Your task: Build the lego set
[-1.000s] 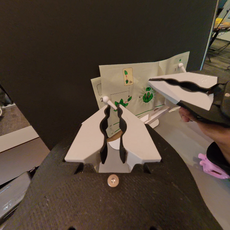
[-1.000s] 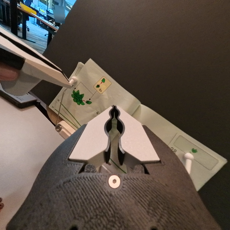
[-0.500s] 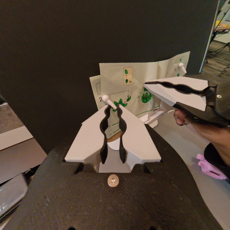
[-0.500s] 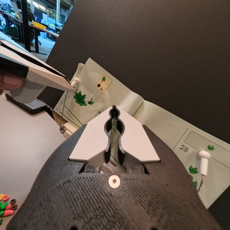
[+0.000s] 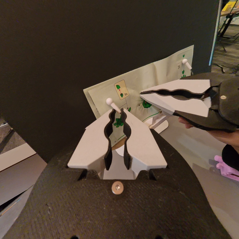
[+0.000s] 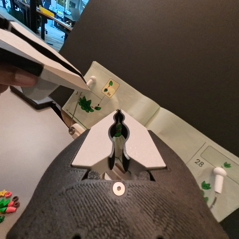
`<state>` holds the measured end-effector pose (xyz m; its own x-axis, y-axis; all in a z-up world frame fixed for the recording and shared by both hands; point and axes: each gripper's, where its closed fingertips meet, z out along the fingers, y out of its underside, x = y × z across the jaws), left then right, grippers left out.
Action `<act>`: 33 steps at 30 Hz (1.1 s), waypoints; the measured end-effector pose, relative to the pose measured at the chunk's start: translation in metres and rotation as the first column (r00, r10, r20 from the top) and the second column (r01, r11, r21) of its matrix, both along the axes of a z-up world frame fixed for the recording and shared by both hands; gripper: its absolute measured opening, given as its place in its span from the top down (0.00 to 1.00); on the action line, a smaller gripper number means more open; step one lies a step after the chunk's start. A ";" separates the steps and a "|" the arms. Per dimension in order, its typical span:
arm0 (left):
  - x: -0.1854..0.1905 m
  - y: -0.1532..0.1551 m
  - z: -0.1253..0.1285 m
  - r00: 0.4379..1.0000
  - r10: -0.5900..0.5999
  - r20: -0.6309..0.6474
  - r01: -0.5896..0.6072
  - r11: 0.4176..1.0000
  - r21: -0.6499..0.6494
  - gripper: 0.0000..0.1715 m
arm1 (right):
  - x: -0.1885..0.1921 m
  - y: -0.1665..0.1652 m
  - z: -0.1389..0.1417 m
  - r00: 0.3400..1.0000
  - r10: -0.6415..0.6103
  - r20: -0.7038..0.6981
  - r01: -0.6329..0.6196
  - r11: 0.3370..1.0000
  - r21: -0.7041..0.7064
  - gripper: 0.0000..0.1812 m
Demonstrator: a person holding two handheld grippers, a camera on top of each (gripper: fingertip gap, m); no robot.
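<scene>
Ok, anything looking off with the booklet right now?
Yes: the booklet page is puckered, with creases fanning out where the right claw seems to pinch it. The left claw grips the stand's left peg. No tear shows.

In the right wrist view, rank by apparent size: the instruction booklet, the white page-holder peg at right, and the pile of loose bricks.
1. instruction booklet, clearly largest.
2. and 3. pile of loose bricks and white page-holder peg: similar, unranked; the pile is cut off at the frame edge.
</scene>
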<state>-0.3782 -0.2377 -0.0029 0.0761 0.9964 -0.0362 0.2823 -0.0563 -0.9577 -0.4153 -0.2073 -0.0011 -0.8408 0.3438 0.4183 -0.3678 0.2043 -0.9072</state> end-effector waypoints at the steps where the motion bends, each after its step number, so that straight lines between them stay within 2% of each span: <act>1: -0.001 -0.002 -0.001 1.000 0.012 -0.001 -0.012 1.000 -0.005 0.96 | 0.000 0.002 0.005 1.000 -0.003 -0.006 0.003 1.000 -0.010 1.00; 4: -0.004 -0.003 -0.002 1.000 0.022 -0.010 -0.022 1.000 0.001 0.95 | -0.002 0.024 0.043 1.000 -0.004 0.011 0.006 0.984 -0.179 1.00; 8: -0.002 -0.003 0.004 0.999 0.025 -0.027 -0.025 1.000 0.016 0.95 | -0.016 0.065 0.085 0.992 0.006 0.123 0.040 0.930 -0.366 1.00; 13: 0.005 0.003 0.022 0.996 0.007 -0.088 -0.001 0.998 0.061 0.92 | -0.015 0.083 0.103 0.992 0.003 0.128 0.049 0.914 -0.402 1.00; 20: 0.028 0.046 0.059 0.982 -0.064 -0.176 0.074 0.996 0.052 0.81 | 0.052 0.096 0.137 1.000 0.013 0.000 -0.012 0.925 -0.380 1.00; 23: 0.055 0.075 0.046 0.983 -0.112 -0.146 0.119 0.992 0.045 0.81 | 0.072 0.099 0.121 0.998 0.031 0.046 -0.014 0.942 -0.334 1.00; 26: 0.090 0.089 0.011 0.992 -0.122 -0.038 0.122 0.992 -0.011 0.76 | 0.089 0.106 0.093 0.986 0.059 0.154 -0.012 0.957 -0.289 1.00; 29: 0.134 0.101 -0.027 0.990 -0.143 0.015 0.143 0.989 -0.038 0.72 | 0.123 0.121 0.065 0.964 0.097 0.247 -0.032 0.966 -0.255 1.00; 31: 0.163 0.103 -0.056 0.991 -0.119 0.059 0.121 0.992 -0.037 0.72 | 0.151 0.133 0.036 0.946 0.108 0.305 -0.043 0.977 -0.211 1.00; 33: 0.185 0.101 -0.080 0.991 -0.089 0.098 0.091 0.996 -0.019 0.72 | 0.174 0.144 -0.005 0.924 0.081 0.374 -0.039 0.992 -0.120 1.00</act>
<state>-0.1932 -0.1365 -0.0834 0.1694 0.9844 -0.0470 0.3669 -0.1072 -0.9241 -0.2408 -0.0630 -0.0064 -0.9494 0.3127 0.0295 -0.0028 0.0857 -0.9963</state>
